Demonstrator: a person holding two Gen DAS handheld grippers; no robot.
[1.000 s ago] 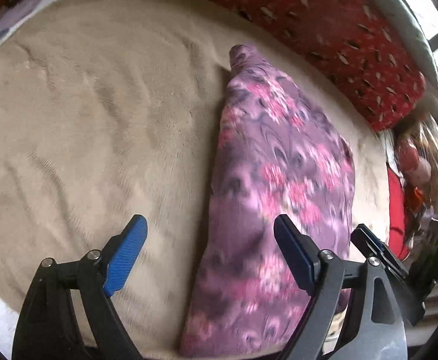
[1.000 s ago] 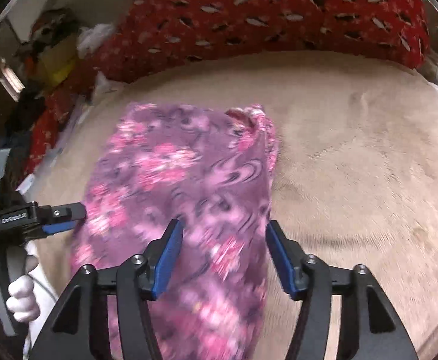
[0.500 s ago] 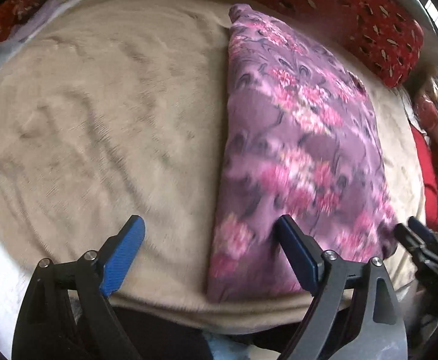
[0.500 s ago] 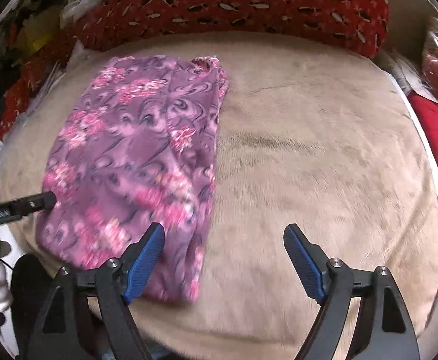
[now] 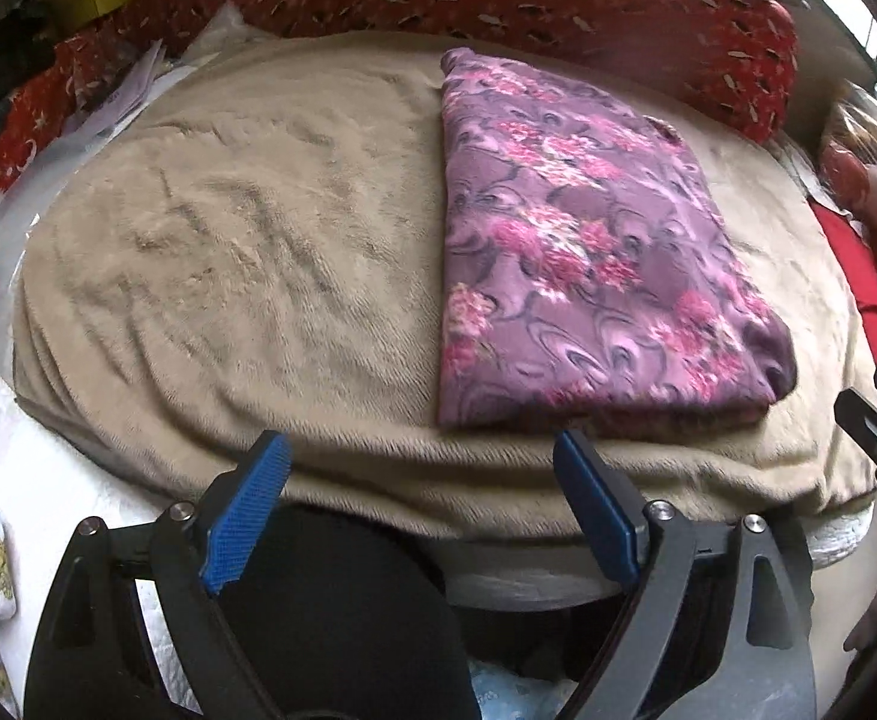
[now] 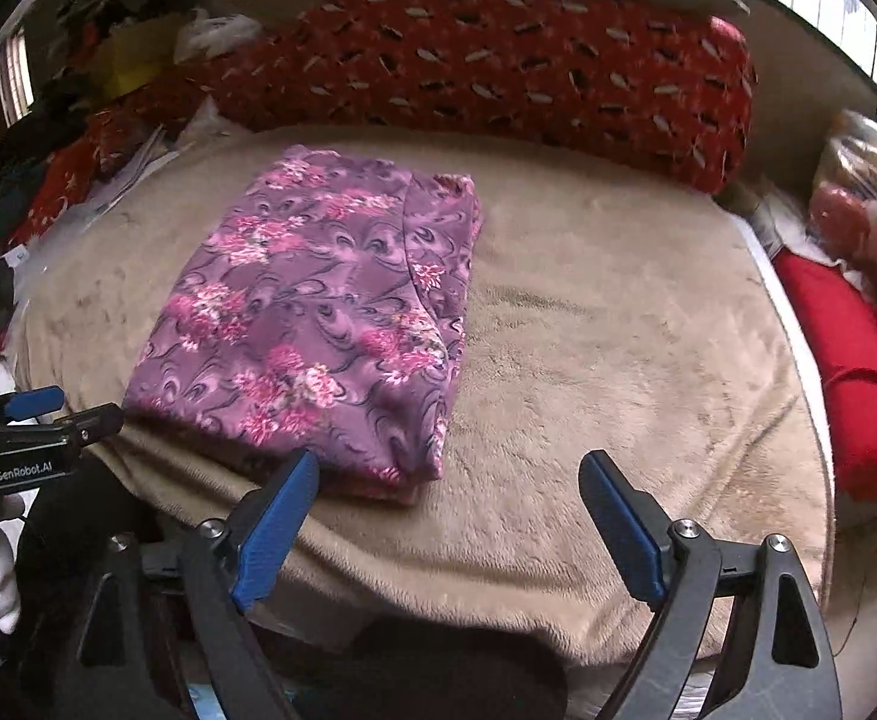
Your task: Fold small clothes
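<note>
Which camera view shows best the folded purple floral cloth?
The right wrist view: the folded purple floral cloth lies whole and sharp, with its overlapping flap visible. The left wrist view shows the cloth whole too, but slightly blurred and more slanted.

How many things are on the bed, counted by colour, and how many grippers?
Purple floral folded garment: 1
Beige blanket: 1
Red patterned bolster: 1
Grippers: 2, left gripper, right gripper
Total: 5
</note>
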